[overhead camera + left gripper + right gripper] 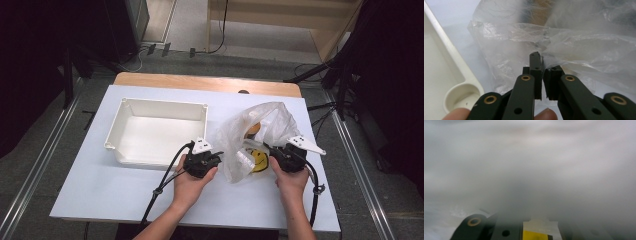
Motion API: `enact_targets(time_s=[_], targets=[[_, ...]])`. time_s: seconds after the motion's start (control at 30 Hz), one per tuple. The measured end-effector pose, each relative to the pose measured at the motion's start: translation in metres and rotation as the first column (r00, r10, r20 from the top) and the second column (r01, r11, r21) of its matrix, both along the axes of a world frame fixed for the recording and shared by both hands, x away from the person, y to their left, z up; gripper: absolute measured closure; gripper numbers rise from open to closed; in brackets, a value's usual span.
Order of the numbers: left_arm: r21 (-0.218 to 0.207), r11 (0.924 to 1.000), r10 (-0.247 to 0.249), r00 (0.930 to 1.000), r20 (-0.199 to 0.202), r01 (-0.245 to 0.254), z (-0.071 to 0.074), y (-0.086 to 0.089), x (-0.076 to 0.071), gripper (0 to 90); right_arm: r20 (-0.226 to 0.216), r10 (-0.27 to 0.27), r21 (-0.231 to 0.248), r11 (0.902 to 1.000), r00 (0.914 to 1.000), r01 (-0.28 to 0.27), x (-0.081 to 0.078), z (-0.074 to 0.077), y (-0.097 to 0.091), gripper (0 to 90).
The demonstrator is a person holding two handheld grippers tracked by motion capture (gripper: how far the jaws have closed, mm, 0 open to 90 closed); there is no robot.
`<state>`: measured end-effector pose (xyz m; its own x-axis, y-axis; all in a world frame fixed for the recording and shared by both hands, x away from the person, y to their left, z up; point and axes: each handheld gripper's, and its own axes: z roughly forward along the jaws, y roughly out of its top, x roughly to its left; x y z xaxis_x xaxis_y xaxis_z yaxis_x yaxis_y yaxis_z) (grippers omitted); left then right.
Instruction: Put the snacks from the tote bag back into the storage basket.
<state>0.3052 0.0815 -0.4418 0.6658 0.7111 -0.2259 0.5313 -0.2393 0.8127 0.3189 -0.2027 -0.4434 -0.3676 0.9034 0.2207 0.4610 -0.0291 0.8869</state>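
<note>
The table (100,200) is carrying two big things: a white tray (131,103) sitting empty on the left, and a clear plastic bag (272,117) slumping just right of it, near the middle. The bag is holding some goods, among them a yellow pack with a smiley face (259,159) lying low by the mouth and something brown (254,129) further in.

The person is working the bag from both sides. The left gripper (215,159) is pinching the film at the bag's left edge, its jaws drawn together on a gathered fold, as the left gripper view is showing plainly (541,72). The right gripper (274,152) is pushing in at the bag's right side; its own camera is looking through fogged film, so I cannot tell for sure, but its jaws seem to be nearly together, probably on the plastic.

The bag is looking light, limp and slippery. It is going to stretch and sag rather than hold a shape, and thin film like that is likely to tear if tugged hard. The best hold is a bunched fold near the rim, one on each side, so the mouth is staying wide. The goods inside are looking small and light, and they may be sliding about as the film moves.
</note>
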Motion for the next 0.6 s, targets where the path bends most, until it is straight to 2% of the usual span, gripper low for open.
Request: enact_targets(time_s=[0.07,0.13,0.17,0.2,0.23,0.27,0.3,0.43,0.47,0.5,0.53,0.6], targets=[[-0.014,0.9999,-0.007,1.0000,-0.001,0.007,0.001,0.002,0.000,81.1,-0.014,0.001,-0.010,0.9999,0.9999,-0.002,0.002,-0.004,0.001,82.4],[-0.042,0.9991,-0.011,0.9999,0.007,0.011,0.005,0.004,-0.002,70.5,-0.031,0.011,-0.025,0.9996,0.9995,-0.012,0.003,-0.008,0.003,83.1],[-0.065,0.9978,-0.012,0.9994,0.033,0.014,0.010,0.007,-0.004,66.4,-0.033,0.018,-0.030,0.9994,0.9993,-0.019,0.002,-0.008,0.004,83.3],[-0.065,0.9978,-0.012,0.9994,0.033,0.014,0.010,0.007,-0.004,61.5,-0.033,0.018,-0.030,0.9994,0.9993,-0.019,0.002,-0.008,0.004,83.3],[-0.074,0.9971,-0.011,0.9989,0.046,0.014,0.014,0.009,-0.006,61.5,-0.026,0.023,-0.033,0.9992,0.9994,-0.023,0.002,-0.008,0.005,83.3],[-0.087,0.9962,-0.004,0.9971,0.076,0.011,0.021,0.012,-0.009,54.3,-0.023,0.025,-0.029,0.9993,0.9994,-0.026,0.001,-0.008,0.005,83.3],[-0.087,0.9962,-0.004,0.9971,0.076,0.011,0.021,0.012,-0.009,51.5,-0.023,0.025,-0.029,0.9993,0.9994,-0.026,0.001,-0.008,0.005,83.3],[-0.125,0.9922,0.006,0.9931,0.117,0.009,0.035,0.021,-0.015,46.3,-0.019,0.026,-0.030,0.9992,0.9995,-0.026,0.001,-0.008,0.004,83.3],[-0.129,0.9917,0.014,0.9908,0.134,0.003,0.041,0.024,-0.017,42.3,-0.017,0.023,-0.029,0.9993,0.9996,-0.023,0.001,-0.008,0.003,83.2],[-0.129,0.9917,0.014,0.9908,0.134,0.003,0.041,0.024,-0.017,39.9,-0.017,0.023,-0.029,0.9993,0.9996,-0.023,0.001,-0.008,0.003,83.2],[-0.136,0.9907,0.017,0.9871,0.160,0.005,0.048,0.025,-0.021,39.3,-0.017,0.022,-0.027,0.9994,0.9996,-0.022,0.001,-0.008,0.003,83.3],[-0.131,0.9913,0.015,0.9852,0.171,0.007,0.052,0.025,-0.023,36.3,-0.016,0.021,-0.029,0.9994,0.9997,-0.021,0.001,-0.008,0.003,83.2]])
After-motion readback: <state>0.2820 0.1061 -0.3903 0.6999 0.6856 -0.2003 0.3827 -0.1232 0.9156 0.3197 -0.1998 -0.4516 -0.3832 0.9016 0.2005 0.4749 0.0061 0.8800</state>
